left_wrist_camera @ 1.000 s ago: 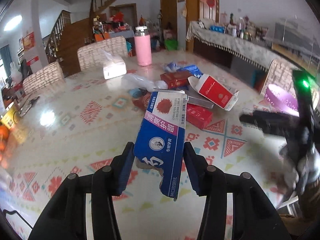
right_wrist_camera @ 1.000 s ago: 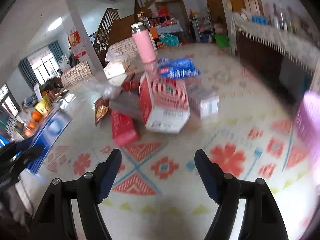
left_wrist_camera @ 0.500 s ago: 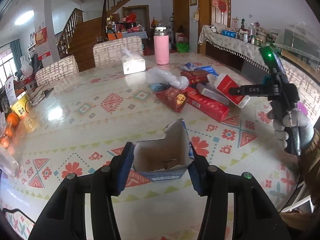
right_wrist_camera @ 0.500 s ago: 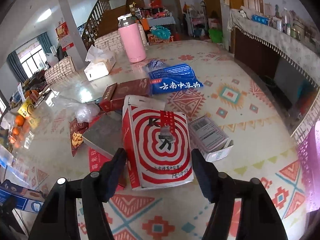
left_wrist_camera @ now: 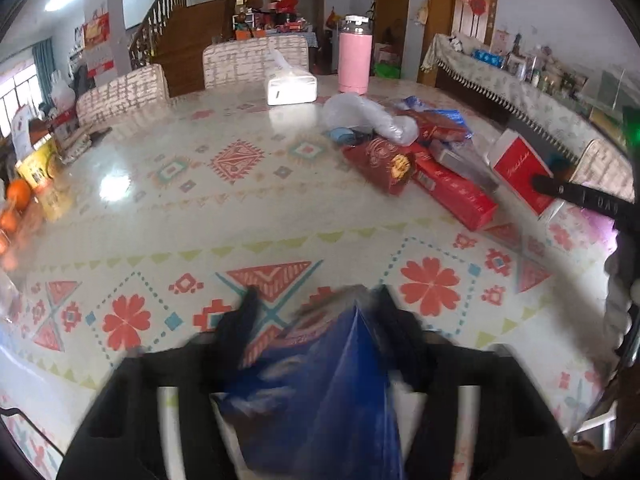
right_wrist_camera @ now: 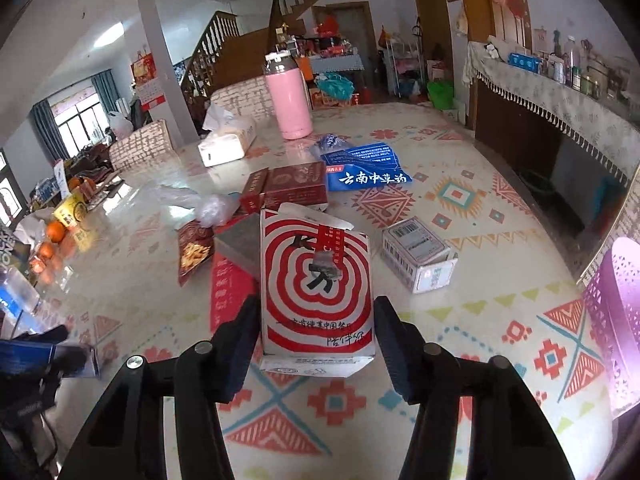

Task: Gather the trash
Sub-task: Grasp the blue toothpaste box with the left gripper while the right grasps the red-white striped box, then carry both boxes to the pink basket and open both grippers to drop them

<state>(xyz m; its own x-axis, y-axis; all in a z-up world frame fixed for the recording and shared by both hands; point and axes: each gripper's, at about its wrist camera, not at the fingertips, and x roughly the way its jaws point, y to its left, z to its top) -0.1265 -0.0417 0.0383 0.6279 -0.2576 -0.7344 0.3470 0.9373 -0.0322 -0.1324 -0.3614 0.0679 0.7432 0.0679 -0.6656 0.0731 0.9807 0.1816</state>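
My left gripper (left_wrist_camera: 316,300) is shut on a blue toothpaste box (left_wrist_camera: 324,392), blurred and tilted, held over the near part of the table. My right gripper (right_wrist_camera: 316,316) is open, its fingers either side of the near end of a red-and-white swirl carton (right_wrist_camera: 316,284) that lies on the table; I cannot tell if they touch it. More trash lies in a pile: a long red box (left_wrist_camera: 452,192), a red snack packet (right_wrist_camera: 194,248), a dark red box (right_wrist_camera: 292,188), a clear plastic bag (left_wrist_camera: 360,114), a blue pouch (right_wrist_camera: 366,168) and a small white box (right_wrist_camera: 416,254).
A pink flask (right_wrist_camera: 288,100) and a tissue box (right_wrist_camera: 226,140) stand at the far side of the table. A purple basket (right_wrist_camera: 616,320) sits at the right edge. Oranges (right_wrist_camera: 54,232) and clutter lie at the left. Chairs stand behind.
The left gripper swung the blue box downward and it now blurs low in view. The right gripper moved forward until its fingers flank the swirl carton.
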